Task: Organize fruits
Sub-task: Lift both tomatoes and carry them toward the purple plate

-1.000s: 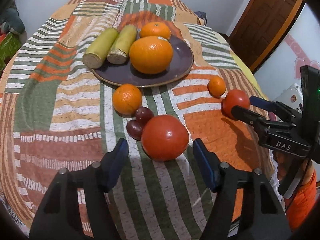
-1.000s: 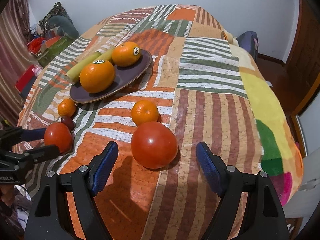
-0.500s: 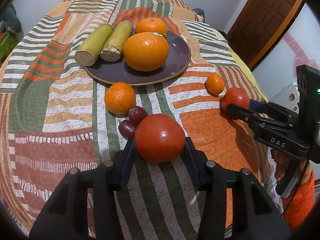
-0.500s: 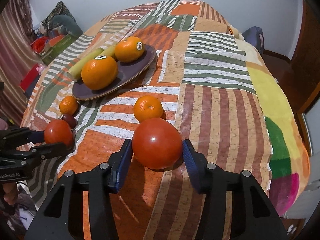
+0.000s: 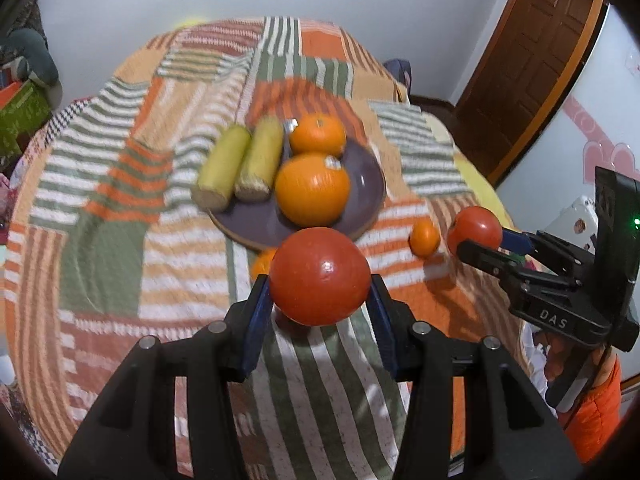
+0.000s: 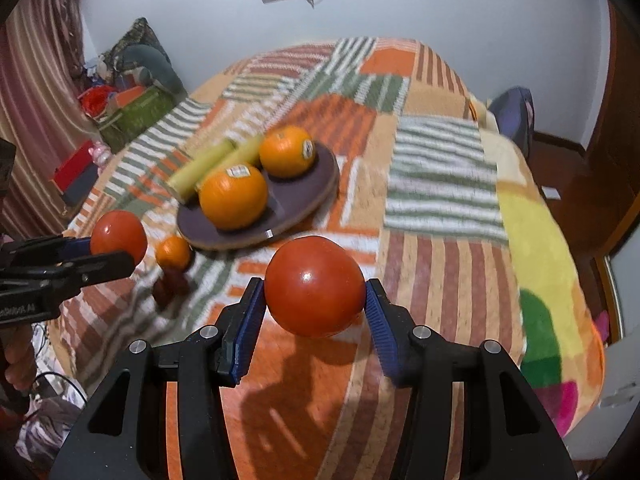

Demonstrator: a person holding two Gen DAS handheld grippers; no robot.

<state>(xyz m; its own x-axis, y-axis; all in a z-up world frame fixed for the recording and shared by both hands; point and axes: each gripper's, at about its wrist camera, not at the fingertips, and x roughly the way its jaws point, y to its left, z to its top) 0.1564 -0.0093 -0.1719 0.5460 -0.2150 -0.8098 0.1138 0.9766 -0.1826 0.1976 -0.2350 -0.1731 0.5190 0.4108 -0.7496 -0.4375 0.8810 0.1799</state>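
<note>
My left gripper (image 5: 318,304) is shut on a red tomato (image 5: 319,276) and holds it above the striped blanket (image 5: 120,216). My right gripper (image 6: 314,306) is shut on a second red tomato (image 6: 315,286), also lifted; it shows in the left wrist view (image 5: 475,227). A purple plate (image 5: 360,200) holds two oranges (image 5: 313,195) and two yellow-green corn pieces (image 5: 240,164). A small orange (image 5: 425,237) lies right of the plate. Another small orange (image 6: 173,253) and dark red fruits (image 6: 170,284) lie on the blanket near the left gripper.
The blanket covers a bed. A wooden door (image 5: 532,52) stands at the right. Boxes and cushions (image 6: 132,96) pile up at the bed's left side. A dark bag (image 6: 516,112) sits on the floor past the far corner.
Both grippers closed on their tomatoes and then lifted them off the blanket. Both views now look from higher up, with the plate farther below.
</note>
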